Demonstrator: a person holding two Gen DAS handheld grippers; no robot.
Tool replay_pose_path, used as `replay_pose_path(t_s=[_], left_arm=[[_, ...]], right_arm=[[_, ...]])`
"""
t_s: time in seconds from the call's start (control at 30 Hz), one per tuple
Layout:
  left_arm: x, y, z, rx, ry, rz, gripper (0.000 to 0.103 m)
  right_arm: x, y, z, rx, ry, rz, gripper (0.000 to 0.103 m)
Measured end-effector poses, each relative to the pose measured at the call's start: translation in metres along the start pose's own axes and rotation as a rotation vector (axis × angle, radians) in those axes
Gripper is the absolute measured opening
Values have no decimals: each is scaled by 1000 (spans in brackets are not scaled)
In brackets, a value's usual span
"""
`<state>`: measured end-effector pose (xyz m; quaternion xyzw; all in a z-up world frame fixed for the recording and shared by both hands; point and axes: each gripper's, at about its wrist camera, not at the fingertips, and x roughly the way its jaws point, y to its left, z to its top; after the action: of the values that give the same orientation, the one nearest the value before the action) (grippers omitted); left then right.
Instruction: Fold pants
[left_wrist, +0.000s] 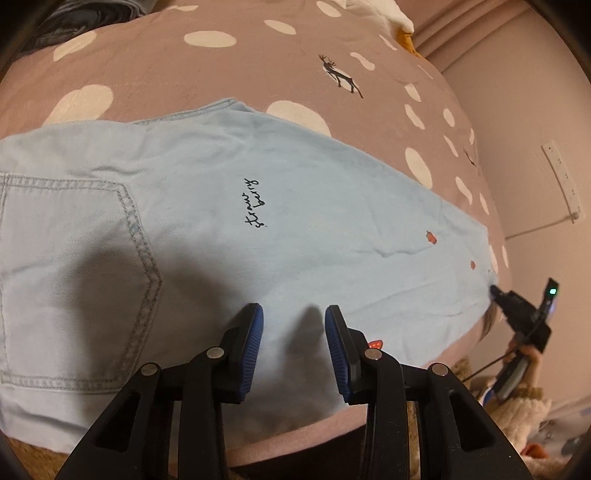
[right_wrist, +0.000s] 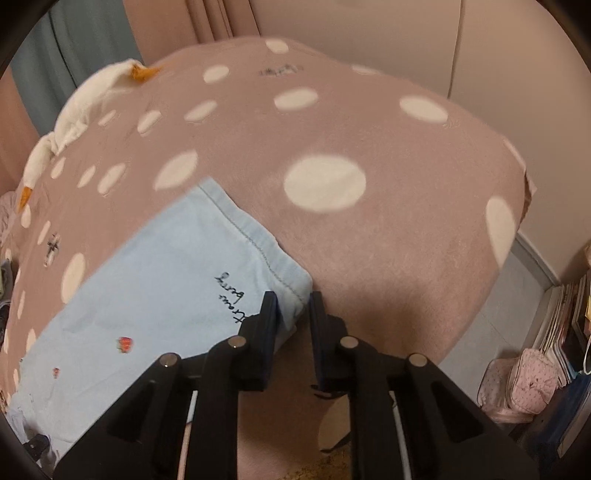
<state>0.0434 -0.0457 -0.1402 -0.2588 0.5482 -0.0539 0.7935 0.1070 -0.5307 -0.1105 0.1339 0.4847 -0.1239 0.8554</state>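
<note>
Left tool (left_wrist: 293, 312) hovers open over the pants (left_wrist: 221, 221) (light blue); right tool (right_wrist: 291, 297) grips their hem corner.

Two black handheld grippers are showing. The left gripper (left_wrist: 293, 325) is wearing ribbed blue pads (left_wrist: 255, 332) and round silver pins (left_wrist: 216, 353) at its joints. The right gripper (right_wrist: 293, 314) is trailing thin cables (right_wrist: 332, 395); a green light (left_wrist: 552, 291) is glowing on its body, above a fuzzy cream sleeve (left_wrist: 524, 406).
</note>
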Motion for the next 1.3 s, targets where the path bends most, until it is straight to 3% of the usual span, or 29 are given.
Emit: replay_pose_path(t_s=[0.1,0.17,0.23,0.33,0.43,0.5,0.57,0.6,0.67,0.7,0.73,0.83,0.97,1.17,1.3], left_arm=[[-1,-5,-2,8,2,18,36],[-2,-10,1,3,4,27,36],[-5,-13,1,3,-2,37,36],[-12,-18,1,13,-26,61,48],[-21,-22,2,22,-56,60,62],[-28,-24,3,33,-81,56,65],[-36,-23,3,42,-103,59,67],[-39,-24,3,47,-119,63,68],[-43,-22,3,50,-135,70,68],[-45,-20,2,48,-139,72,68],[-46,-18,2,44,-141,76,68],[-53,-11,-1,36,-158,85,68],[-64,1,-3,16,-190,122,68],[-85,20,-3,-31,-253,149,68],[-94,35,-3,-68,-279,161,68]], right_arm=[[-4,-2,-2,4,-22,10,21],[-12,-9,-2,48,-13,13,30],[-26,-16,-6,73,-32,29,51],[-38,-21,-16,93,-45,81,66],[-29,-22,-26,137,-8,215,69],[-18,-21,-29,167,8,242,69],[-12,-17,-26,182,-43,239,69],[-11,-16,-25,199,-52,241,67],[-7,-17,-18,245,-69,249,45],[-4,-17,-14,262,-60,242,14],[-3,-17,-12,283,-52,234,10],[-28,-10,-6,280,-124,236,8],[-85,28,6,175,-256,290,8],[-159,123,2,-106,-356,502,8],[-182,199,-31,-323,-288,694,8]])
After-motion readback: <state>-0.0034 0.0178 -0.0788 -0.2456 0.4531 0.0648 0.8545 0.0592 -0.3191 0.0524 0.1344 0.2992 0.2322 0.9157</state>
